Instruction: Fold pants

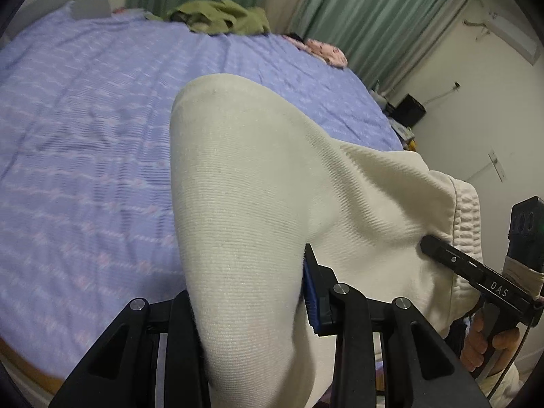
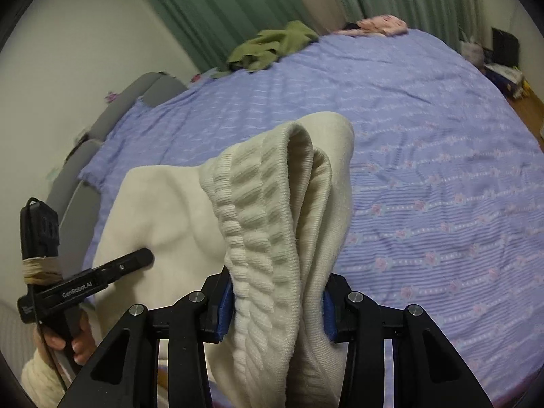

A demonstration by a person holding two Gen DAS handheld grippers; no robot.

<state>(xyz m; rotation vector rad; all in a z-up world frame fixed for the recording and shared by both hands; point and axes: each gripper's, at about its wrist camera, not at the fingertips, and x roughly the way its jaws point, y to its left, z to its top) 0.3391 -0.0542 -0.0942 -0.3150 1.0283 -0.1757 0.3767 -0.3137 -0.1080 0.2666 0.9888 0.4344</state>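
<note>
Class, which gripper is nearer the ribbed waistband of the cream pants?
Right. The right gripper clamps the ribbed waistband itself; the left gripper grips plain fabric of the pants, away from it.

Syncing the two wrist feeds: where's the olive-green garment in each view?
Left wrist: olive-green garment sits top centre, at the far edge of the purple bedspread, in front of the green curtain.
Right wrist: olive-green garment sits upper centre-left, at the bed's far edge.
Shared landmark: pink floral bundle, right of the garment in both.
</note>
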